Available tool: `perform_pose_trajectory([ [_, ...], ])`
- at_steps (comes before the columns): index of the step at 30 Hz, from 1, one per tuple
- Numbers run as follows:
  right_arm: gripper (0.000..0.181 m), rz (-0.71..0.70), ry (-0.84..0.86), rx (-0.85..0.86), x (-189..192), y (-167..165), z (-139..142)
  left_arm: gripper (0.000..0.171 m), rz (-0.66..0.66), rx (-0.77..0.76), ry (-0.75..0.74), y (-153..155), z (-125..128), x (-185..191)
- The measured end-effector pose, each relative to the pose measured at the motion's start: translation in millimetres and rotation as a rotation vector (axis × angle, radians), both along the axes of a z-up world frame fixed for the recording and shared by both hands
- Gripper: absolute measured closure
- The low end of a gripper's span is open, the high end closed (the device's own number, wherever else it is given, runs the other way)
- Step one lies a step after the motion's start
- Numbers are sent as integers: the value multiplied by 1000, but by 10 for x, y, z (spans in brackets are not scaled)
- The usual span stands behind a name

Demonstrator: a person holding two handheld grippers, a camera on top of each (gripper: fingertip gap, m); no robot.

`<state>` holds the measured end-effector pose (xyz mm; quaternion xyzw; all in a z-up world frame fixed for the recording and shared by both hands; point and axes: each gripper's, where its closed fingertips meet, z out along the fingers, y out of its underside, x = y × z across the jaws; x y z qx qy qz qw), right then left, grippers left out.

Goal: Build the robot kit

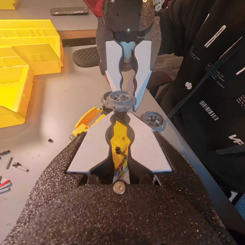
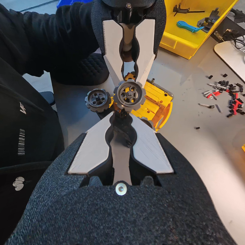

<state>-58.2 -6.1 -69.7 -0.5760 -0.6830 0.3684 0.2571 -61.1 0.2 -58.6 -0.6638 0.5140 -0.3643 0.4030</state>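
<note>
White ridged fingers of your left gripper (image 1: 120,112) pinch the yellow brick model (image 1: 120,139); your right gripper (image 2: 120,112) meets it head-on, narrowed on a black piece beneath the toothed grey wheel (image 2: 128,95). Second wheel (image 2: 97,100) at nine o'clock.

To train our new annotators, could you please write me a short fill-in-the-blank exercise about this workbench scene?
The toothed wheel between the left tool and the right tool is ___. The brick model beside that wheel is mostly ___. The blue piece lies inside a yellow ___.
Missing words: grey; yellow; bin.
</note>
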Motion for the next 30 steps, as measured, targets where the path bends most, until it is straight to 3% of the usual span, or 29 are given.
perform_pose_trajectory([
  [10, 173, -35, -48, 36, -27, 94, -48, 163, -1, -36, 46, 51, -77, -60],
  [17, 173, 20, -96, 38, -39, 134, 67, 166, 45, -38, 150, 81, -115, -138],
  [21, 173, 62, -162, 84, -80, 140, -14, 166, 41, -42, 212, 85, -176, -189],
  [30, 174, 82, -200, 102, -16, 70, -114, 156, -19, -17, 272, 10, -248, -173],
])
